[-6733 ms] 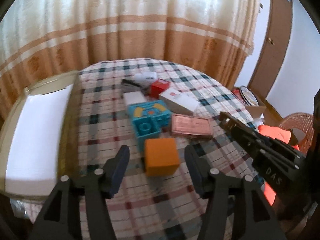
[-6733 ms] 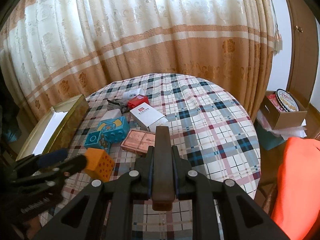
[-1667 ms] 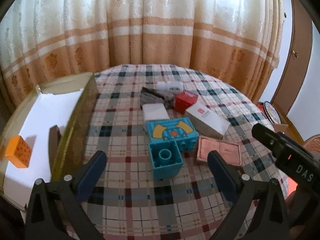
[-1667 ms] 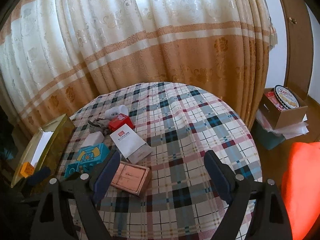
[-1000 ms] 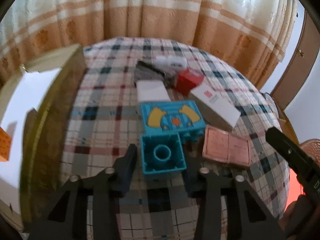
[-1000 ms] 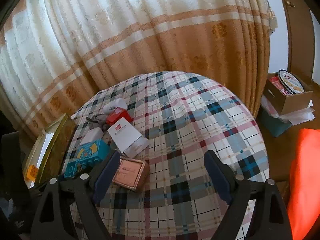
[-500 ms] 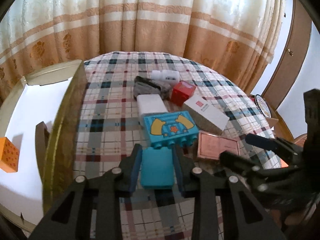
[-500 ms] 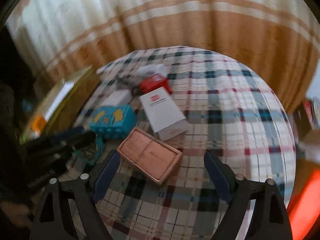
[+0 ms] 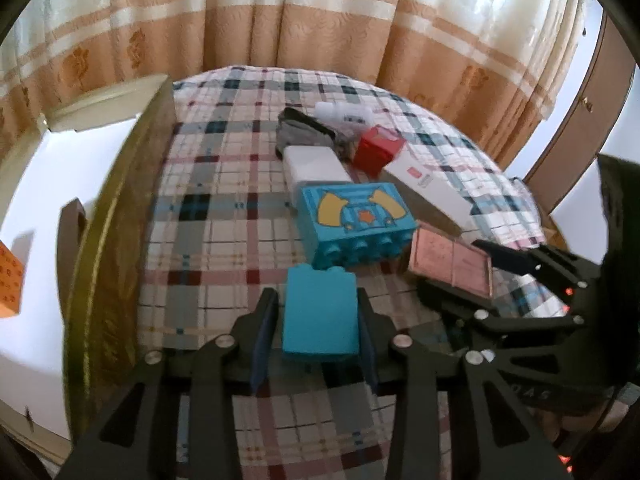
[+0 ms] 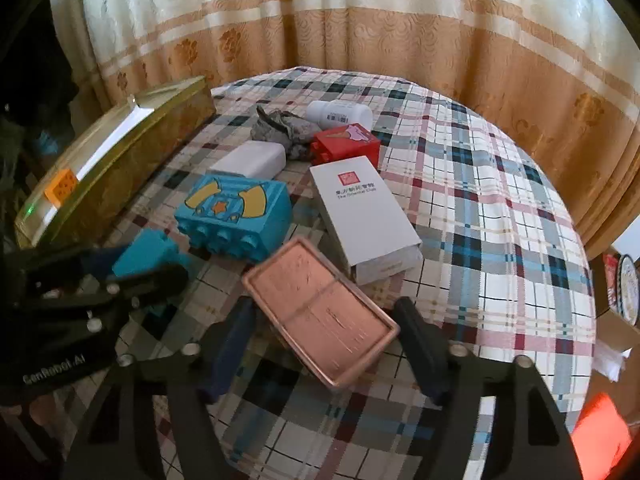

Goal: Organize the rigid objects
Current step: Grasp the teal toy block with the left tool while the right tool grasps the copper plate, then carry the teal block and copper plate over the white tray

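Note:
My left gripper [image 9: 318, 320] is shut on a small teal block [image 9: 320, 314] and holds it just above the plaid table; the block also shows in the right wrist view [image 10: 146, 256]. My right gripper [image 10: 324, 320] is open, its fingers on either side of a flat pink case [image 10: 320, 312] lying on the table; the case also shows in the left wrist view [image 9: 450, 266]. A large blue block [image 9: 354, 224] with yellow shapes lies behind the teal one. An orange cube [image 10: 61, 187] sits in the gold-rimmed box [image 10: 120, 160] at the left.
A white carton [image 10: 364, 216], a red block [image 10: 346, 146], a white flat box [image 10: 250, 160], a grey cloth [image 10: 280, 126] and a white bottle [image 10: 340, 114] lie further back. Curtains hang behind the round table. A cardboard box [image 10: 618, 312] stands off its right edge.
My left gripper has closed on the teal block and lifted it, tipping it onto its side. My right gripper has dropped down and come around the pink case.

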Demonstrator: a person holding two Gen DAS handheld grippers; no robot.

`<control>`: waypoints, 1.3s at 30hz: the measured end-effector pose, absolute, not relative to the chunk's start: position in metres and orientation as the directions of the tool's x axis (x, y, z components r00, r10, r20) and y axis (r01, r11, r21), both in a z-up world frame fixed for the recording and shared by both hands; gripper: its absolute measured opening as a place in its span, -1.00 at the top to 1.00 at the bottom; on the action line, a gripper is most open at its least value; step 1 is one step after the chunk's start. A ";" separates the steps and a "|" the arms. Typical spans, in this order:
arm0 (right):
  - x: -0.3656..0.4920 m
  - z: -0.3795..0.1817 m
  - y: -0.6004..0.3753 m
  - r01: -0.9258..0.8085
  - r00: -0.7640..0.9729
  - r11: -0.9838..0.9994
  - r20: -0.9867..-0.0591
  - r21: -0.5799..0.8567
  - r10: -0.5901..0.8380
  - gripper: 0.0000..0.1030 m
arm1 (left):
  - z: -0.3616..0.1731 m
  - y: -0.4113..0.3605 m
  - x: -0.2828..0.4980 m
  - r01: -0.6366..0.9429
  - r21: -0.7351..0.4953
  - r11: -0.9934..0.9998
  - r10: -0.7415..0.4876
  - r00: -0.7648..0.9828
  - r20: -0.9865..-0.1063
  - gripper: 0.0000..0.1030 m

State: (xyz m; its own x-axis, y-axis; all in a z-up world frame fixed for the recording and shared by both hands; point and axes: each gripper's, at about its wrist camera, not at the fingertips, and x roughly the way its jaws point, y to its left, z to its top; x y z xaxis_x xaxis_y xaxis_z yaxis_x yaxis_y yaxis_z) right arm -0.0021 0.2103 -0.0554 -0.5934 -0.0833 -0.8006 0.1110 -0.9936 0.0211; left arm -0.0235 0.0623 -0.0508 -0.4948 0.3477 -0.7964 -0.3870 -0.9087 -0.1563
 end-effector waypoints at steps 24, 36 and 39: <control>0.038 -0.026 0.235 0.028 -0.659 -0.951 -0.710 0.308 -0.249 -0.20 | -0.017 0.048 -0.014 -0.449 -0.204 -0.870 0.448 -0.549 -0.706 0.40; 0.028 -0.003 0.213 0.054 -0.698 -0.944 -0.663 0.325 -0.269 -0.20 | 0.010 0.013 -0.021 -0.406 -0.215 -0.888 0.444 -0.643 -0.624 0.40; 0.024 0.005 0.201 0.075 -0.706 -0.941 -0.649 0.330 -0.284 -0.20 | 0.013 -0.001 -0.026 -0.376 -0.212 -0.902 0.423 -0.671 -0.609 0.39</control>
State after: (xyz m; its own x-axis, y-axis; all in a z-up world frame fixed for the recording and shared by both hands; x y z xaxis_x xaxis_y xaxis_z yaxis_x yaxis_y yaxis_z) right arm 0.0237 0.2013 0.0046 -0.7061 -0.2843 -0.6485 0.0755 -0.9408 0.3303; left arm -0.0261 -0.0011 0.0128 -0.6710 0.4226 -0.6092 -0.3761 -0.9021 -0.2115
